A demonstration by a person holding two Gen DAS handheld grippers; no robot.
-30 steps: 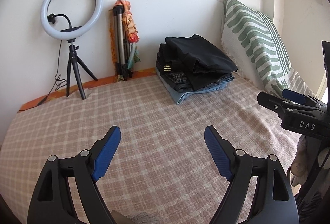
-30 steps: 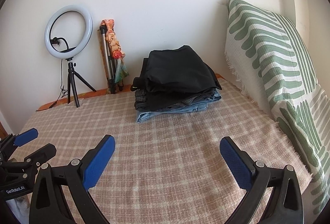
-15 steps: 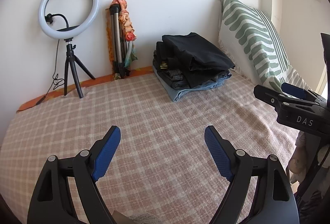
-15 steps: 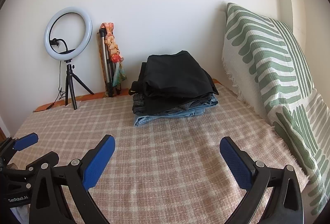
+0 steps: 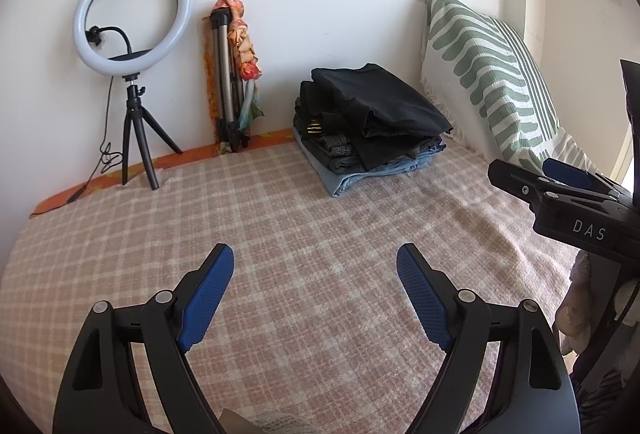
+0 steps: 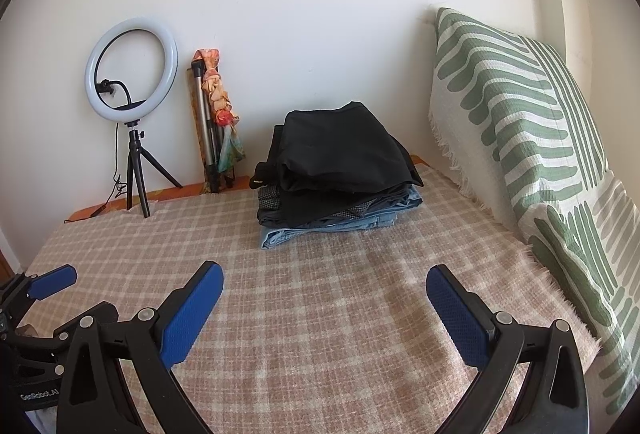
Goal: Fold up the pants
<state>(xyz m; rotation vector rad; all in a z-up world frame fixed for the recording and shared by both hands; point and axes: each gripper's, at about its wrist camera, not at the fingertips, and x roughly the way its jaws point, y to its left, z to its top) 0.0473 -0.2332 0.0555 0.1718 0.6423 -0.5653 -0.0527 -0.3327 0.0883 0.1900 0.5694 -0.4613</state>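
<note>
A stack of folded pants [image 5: 370,126] lies at the far side of the bed, black pairs on top and light blue jeans at the bottom; it also shows in the right wrist view [image 6: 340,170]. My left gripper [image 5: 316,274] is open and empty, held over the checked blanket well short of the stack. My right gripper [image 6: 324,294] is open and empty too, over the near part of the bed. The right gripper's side shows at the right edge of the left wrist view [image 5: 560,194].
The bed carries a pink checked blanket [image 5: 280,234]. A ring light on a small tripod [image 5: 132,74] and a folded tripod wrapped with an orange scarf [image 5: 234,74] stand at the back wall. A green striped pillow [image 6: 520,138] leans at the right.
Both grippers have drawn back slightly from the stack and the wall. Both stay open and empty.
</note>
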